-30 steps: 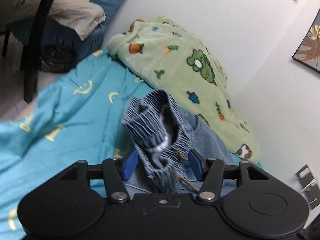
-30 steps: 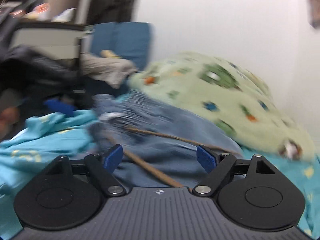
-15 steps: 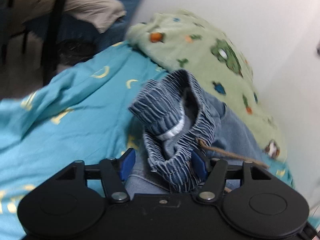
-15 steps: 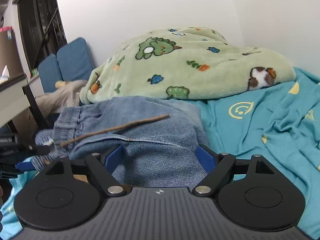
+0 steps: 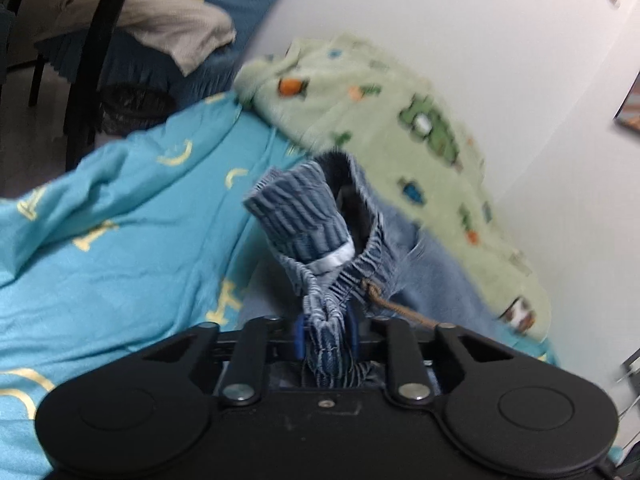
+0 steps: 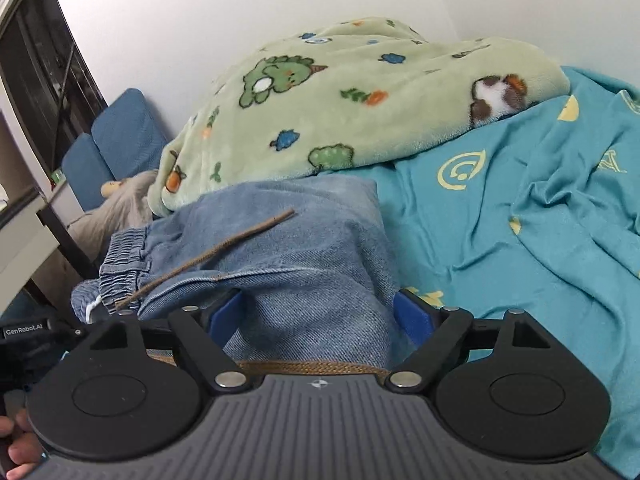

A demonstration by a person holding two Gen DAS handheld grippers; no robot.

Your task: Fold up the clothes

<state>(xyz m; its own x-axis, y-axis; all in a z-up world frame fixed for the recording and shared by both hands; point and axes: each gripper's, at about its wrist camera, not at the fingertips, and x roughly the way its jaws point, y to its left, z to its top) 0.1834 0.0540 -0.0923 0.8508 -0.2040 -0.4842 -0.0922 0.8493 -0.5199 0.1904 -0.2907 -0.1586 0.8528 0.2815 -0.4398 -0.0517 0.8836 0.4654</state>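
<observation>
Blue denim jeans [image 5: 432, 272] lie on a teal bed sheet [image 5: 120, 220], their elastic waistband [image 5: 296, 216] bunched and standing up. My left gripper [image 5: 325, 330] is closing, and its blue pads pinch a fold of that waistband. A brown drawstring [image 5: 404, 310] trails off to the right. In the right wrist view the jeans [image 6: 312, 240] spread ahead with the drawstring [image 6: 224, 252] lying across them. My right gripper [image 6: 318, 316] is open just above the denim, with a hump of cloth between its wide-set fingers and no visible pinch.
A green fleece blanket [image 6: 360, 100] with cartoon prints is heaped along the white wall behind the jeans. The rumpled teal sheet [image 6: 500, 240] spreads to the right. A black furniture leg [image 5: 92, 60] and a blue sofa with beige cloth [image 5: 160, 24] stand beyond the bed's far edge.
The left jaws have closed from wide apart onto the waistband fold. The right gripper has rolled level and moved in low over the denim.
</observation>
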